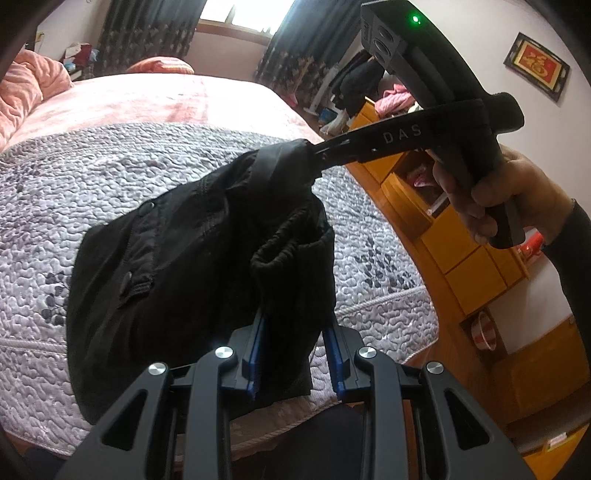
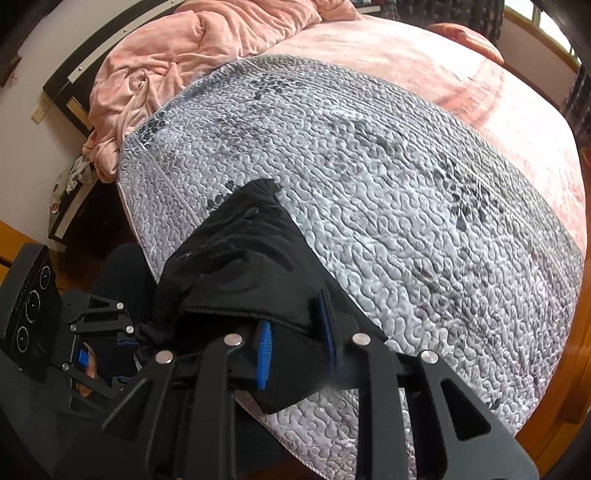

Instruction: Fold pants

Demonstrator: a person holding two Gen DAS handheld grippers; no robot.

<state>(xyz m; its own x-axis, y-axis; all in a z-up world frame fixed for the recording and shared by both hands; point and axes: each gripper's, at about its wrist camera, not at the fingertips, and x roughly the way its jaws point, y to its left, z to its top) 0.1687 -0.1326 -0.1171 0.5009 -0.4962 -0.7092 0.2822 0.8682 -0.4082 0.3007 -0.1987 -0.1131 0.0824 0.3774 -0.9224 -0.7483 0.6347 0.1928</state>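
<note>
Left wrist view has the left gripper (image 1: 295, 354) nearest, its blue-padded jaws pinching a hanging fold of the black pants (image 1: 192, 266). The pants are bunched and held up above the quilt (image 1: 74, 177), a buttoned flap showing on the near side. At the upper corner of the cloth the right gripper (image 1: 317, 153) reaches in from the side, its tips buried in the fabric; from here I cannot see how its jaws stand. A hand (image 1: 491, 199) wraps the handle behind it, a green light glowing on the body above. Past the quilt the pink sheet (image 1: 184, 99) runs to a pillow (image 1: 160, 65) and dark curtains (image 1: 147, 33). Yellow wooden cabinets (image 1: 469, 258) stand along the side of the bed, and a framed red picture (image 1: 537, 66) hangs on the wall.

Right wrist view shows the right gripper (image 2: 297, 341) close up, jaws clamped on an edge of the pants (image 2: 243, 258), blue pads pressing the cloth from both sides. The left gripper (image 2: 110, 332) sits low beside it, mostly hidden by fabric. The pants drape from the jaws over the near edge of the quilt (image 2: 369, 184). Farther back a crumpled pink blanket (image 2: 166, 66) is heaped near the headboard (image 2: 74, 70).
</note>
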